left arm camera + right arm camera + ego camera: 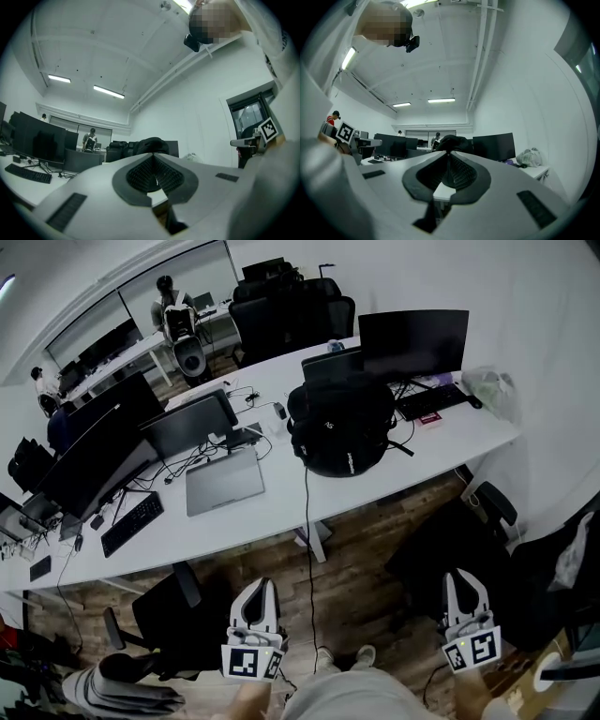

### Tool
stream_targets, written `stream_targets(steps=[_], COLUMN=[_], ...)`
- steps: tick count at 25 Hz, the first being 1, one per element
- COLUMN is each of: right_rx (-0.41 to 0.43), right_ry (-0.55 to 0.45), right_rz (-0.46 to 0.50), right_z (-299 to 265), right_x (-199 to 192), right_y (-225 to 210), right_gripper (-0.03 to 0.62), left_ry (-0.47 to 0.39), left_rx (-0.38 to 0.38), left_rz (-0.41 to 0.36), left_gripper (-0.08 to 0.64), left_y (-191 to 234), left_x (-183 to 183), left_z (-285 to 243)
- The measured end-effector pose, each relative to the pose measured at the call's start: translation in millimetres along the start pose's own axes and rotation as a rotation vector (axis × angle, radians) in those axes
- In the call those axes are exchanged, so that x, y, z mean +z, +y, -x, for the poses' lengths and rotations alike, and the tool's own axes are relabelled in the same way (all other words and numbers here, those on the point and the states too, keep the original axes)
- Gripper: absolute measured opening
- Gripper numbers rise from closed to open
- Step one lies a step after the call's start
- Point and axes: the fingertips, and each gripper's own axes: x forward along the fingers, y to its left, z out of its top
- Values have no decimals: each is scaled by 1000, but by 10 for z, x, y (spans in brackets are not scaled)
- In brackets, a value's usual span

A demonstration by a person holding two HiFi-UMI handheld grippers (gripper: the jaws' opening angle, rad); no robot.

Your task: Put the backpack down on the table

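The black backpack (339, 427) stands upright on the long white table (281, 512), in front of a dark monitor (412, 341). Both grippers are held low, well short of the table's near edge and apart from the backpack. In the head view my left gripper (258, 587) is at the bottom centre-left and my right gripper (462, 577) at the bottom right. Each has its jaws closed together with nothing between them. Beyond the closed tips of the left gripper (152, 155) the backpack (152, 143) shows far off. The right gripper (449, 153) also points at the backpack (453, 140).
A closed grey laptop (223, 482), a keyboard (131, 521) and several monitors sit on the table's left part. A plastic bag (492, 390) lies at its right end. A cable (307, 549) hangs off the front edge. Black office chairs (178, 615) stand on the wooden floor near me.
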Motion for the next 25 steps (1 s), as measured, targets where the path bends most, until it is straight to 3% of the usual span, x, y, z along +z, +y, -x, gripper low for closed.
stream_targets(steps=[9,18,25], right_rx=[-8,-42,-50], right_ry=[-22,-2,6], right_rz=[7,26,34], right_z=[5,117,157], right_x=[104,108,52], right_y=[287,307,322], right_gripper=[26,15,14], left_ry=[-31,-42,-41], left_rx=[-41,-98,-98], left_rz=[-3,8,19], left_gripper=[8,8,8], left_y=[138,12,9], left_x=[109,126,74], left_z=[119,82,84])
